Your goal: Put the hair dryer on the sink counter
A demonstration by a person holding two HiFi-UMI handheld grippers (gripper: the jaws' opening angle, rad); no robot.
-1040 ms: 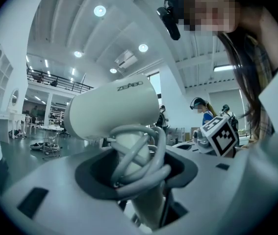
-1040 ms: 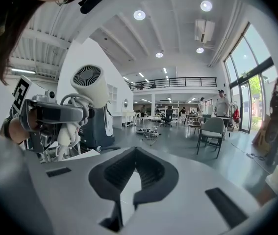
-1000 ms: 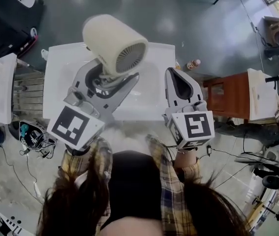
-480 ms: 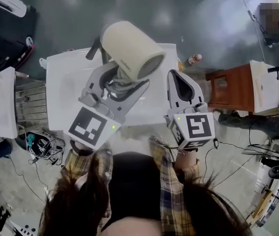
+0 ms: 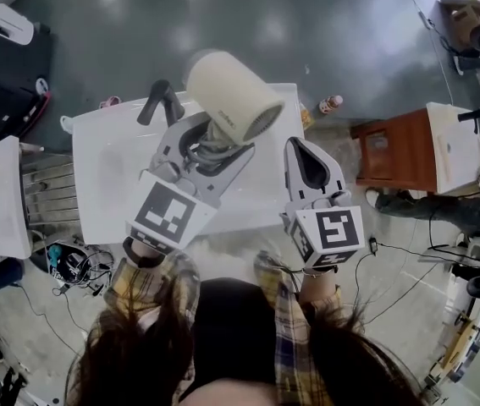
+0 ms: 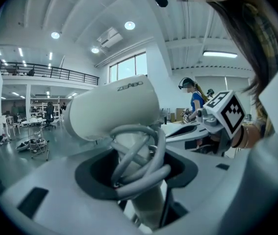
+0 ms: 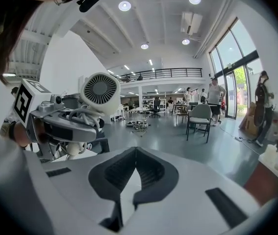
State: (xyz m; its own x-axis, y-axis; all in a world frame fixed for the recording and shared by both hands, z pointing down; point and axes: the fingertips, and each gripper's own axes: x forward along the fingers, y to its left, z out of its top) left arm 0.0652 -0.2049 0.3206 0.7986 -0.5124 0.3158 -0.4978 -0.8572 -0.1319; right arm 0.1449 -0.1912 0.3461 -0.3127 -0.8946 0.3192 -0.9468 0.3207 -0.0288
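White sink counter [image 5: 104, 184] spread beneath both tools, with a black faucet [image 5: 160, 100] standing near its 11 o'clock edge. Left gripper [image 5: 217, 139] clamped on the cream hair dryer [image 5: 231, 98], pinching the handle together with the grey cord [image 6: 141, 155] looped round it. Dryer held up over the counter's middle, barrel tilted, vented end facing 4 o'clock in the head view. Just at 3 o'clock of it, right gripper [image 5: 297, 149] poised over the counter's near right part, jaws pressed together, nothing between. Toward 2 o'clock, a small bottle [image 5: 331, 104] on the floor beside the counter; at 3 o'clock, a brown cabinet [image 5: 392, 155].
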